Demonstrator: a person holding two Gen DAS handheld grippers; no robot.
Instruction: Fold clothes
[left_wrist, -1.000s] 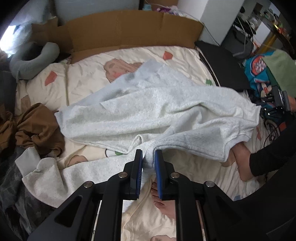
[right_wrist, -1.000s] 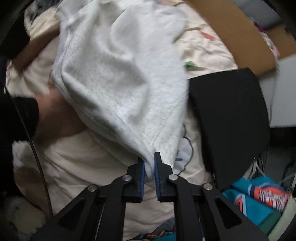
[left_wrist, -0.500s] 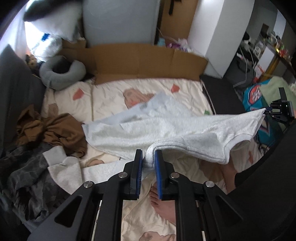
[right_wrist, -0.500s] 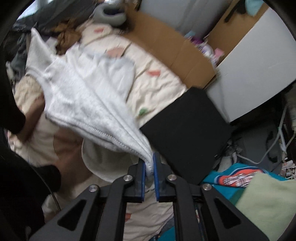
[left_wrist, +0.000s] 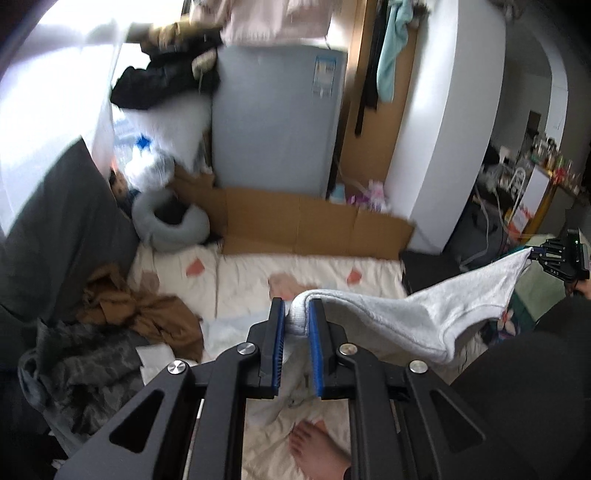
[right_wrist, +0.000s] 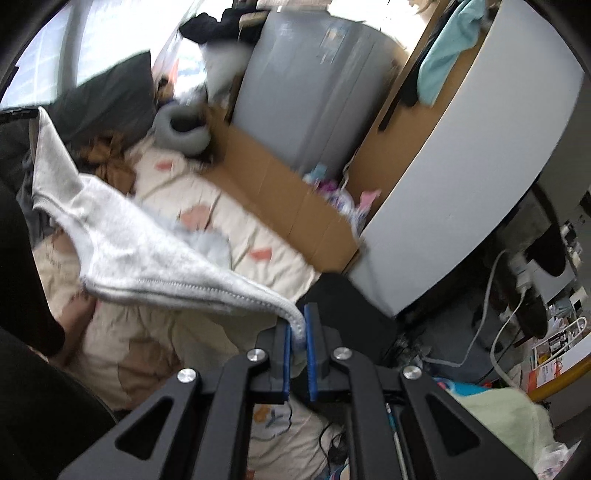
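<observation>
Left wrist view: the left gripper (left_wrist: 297, 321) fills the lower centre, its fingers (left_wrist: 277, 325) clenched on a bunched edge of the grey garment (left_wrist: 424, 317). The cloth stretches rightward, off the bed (left_wrist: 314, 269), to the right gripper (left_wrist: 535, 254) at the right edge, which grips its far corner. A brown garment (left_wrist: 147, 314) lies at left on the bed; a bare foot (left_wrist: 317, 450) shows at the bottom.

Right wrist view: the right gripper (right_wrist: 297, 332) sits at lower centre, fingers (right_wrist: 312, 328) clamped on the garment's (right_wrist: 129, 251) hem. The cloth runs to the upper left above the bed (right_wrist: 258, 236). Cardboard (right_wrist: 280, 199) borders the bed at centre.
</observation>
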